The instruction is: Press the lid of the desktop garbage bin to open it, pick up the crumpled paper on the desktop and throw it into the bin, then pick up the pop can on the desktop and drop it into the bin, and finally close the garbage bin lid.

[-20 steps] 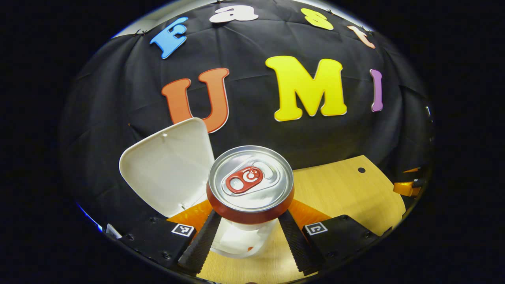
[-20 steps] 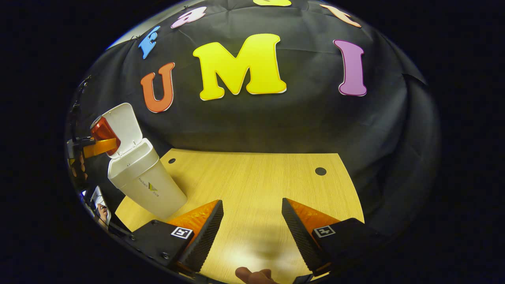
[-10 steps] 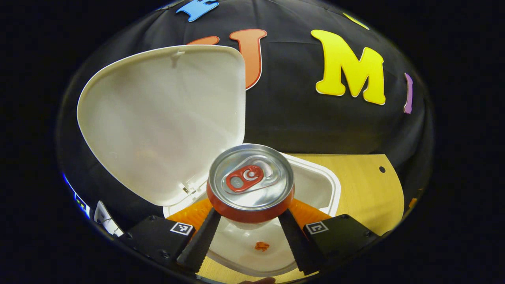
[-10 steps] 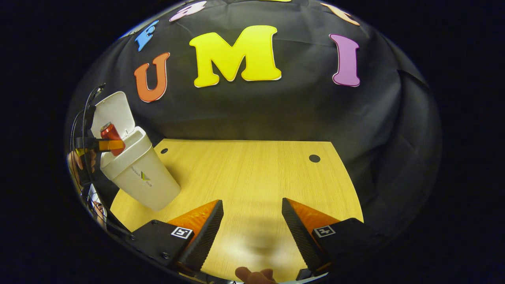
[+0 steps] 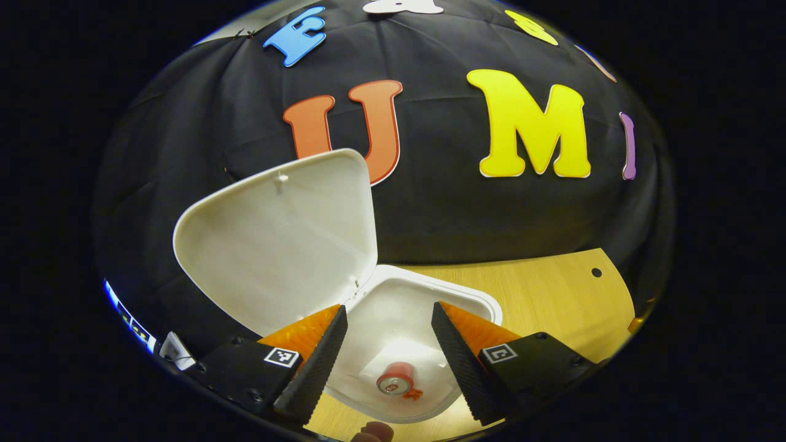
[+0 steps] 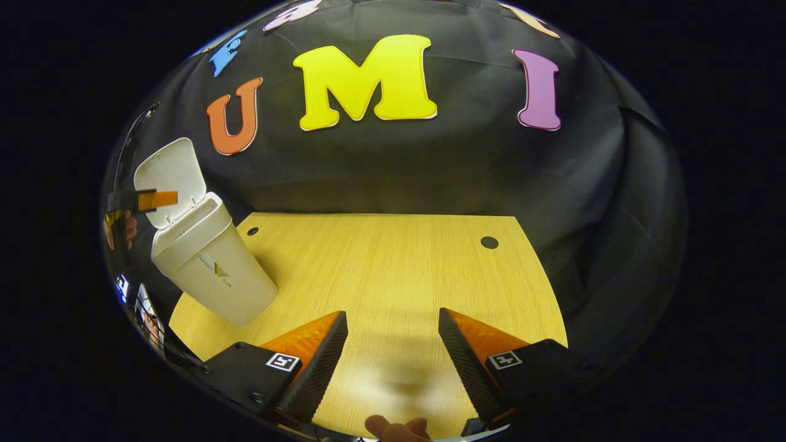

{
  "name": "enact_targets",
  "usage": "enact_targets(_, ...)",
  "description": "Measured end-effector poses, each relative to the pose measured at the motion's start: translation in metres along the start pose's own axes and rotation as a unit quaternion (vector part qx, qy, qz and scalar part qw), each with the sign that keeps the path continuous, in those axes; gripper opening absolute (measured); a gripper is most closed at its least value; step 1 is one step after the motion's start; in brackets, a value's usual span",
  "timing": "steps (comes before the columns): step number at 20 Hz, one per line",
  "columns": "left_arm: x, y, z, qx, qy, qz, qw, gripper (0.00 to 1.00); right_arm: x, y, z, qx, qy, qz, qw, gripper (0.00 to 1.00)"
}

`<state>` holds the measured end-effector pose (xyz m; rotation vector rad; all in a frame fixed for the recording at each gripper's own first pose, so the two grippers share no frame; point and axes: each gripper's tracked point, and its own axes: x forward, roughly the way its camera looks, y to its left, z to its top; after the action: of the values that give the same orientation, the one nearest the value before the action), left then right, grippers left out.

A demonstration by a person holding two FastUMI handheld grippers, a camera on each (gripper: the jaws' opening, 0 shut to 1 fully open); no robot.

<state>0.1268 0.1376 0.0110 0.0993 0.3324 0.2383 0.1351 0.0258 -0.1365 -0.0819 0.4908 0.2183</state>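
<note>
White plastic forms the desktop garbage bin (image 5: 424, 294), which stands at the near left corner of a pale wooden table (image 6: 393, 270). Its hinged lid (image 5: 276, 239) is tipped up and back, leaving the mouth uncovered so rubbish can fall in. Inside, at the bottom, lies the red pop can (image 5: 395, 379) on what looks like pale crumpled paper (image 5: 424, 355); I cannot tell more of the paper.

Above the bin's mouth hangs the left gripper (image 5: 389, 344), pointing down into it, its two fingers spread apart and holding nothing. In the right gripper view it shows far left, level beside the raised lid, a hand behind it.

Well apart, over the bare middle of the table, the right gripper (image 6: 393, 350) waits low, fingers also spread and empty. Closing the lid appears to be what remains.
</note>
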Motion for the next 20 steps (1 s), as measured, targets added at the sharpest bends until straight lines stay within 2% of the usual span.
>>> enact_targets(6, -0.031, 0.023, 0.103, 0.006, -0.093, 0.029, 0.995, 0.94, 0.005, 0.002, 0.000, 0.004, -0.001, 0.017, 1.000, 0.95)
enact_targets(10, -0.021, 0.064, 0.141, -0.029, -0.106, 0.066, 0.992, 0.94, 0.006, 0.004, -0.002, 0.005, 0.000, 0.025, 1.000, 0.95)
enact_targets(13, -0.002, 0.097, 0.143, -0.064, -0.085, 0.102, 0.989, 0.94, 0.006, 0.002, -0.008, 0.004, 0.002, 0.027, 1.000, 0.95)
enact_targets(16, 0.014, 0.120, 0.128, -0.122, -0.045, 0.137, 0.982, 0.94, 0.003, -0.008, -0.017, 0.008, 0.008, 0.020, 1.000, 0.95)
enact_targets(17, 0.018, 0.124, 0.124, -0.135, -0.033, 0.152, 0.979, 0.94, 0.001, -0.011, -0.020, 0.015, 0.009, 0.020, 1.000, 0.95)
enact_targets(18, 0.020, 0.125, 0.119, -0.145, -0.025, 0.165, 0.975, 0.99, -0.001, -0.013, -0.023, 0.019, 0.011, 0.019, 1.000, 0.95)
enact_targets(20, 0.028, 0.124, 0.107, -0.166, -0.005, 0.173, 0.971, 0.95, -0.005, -0.022, -0.029, 0.020, 0.013, 0.013, 1.000, 0.95)
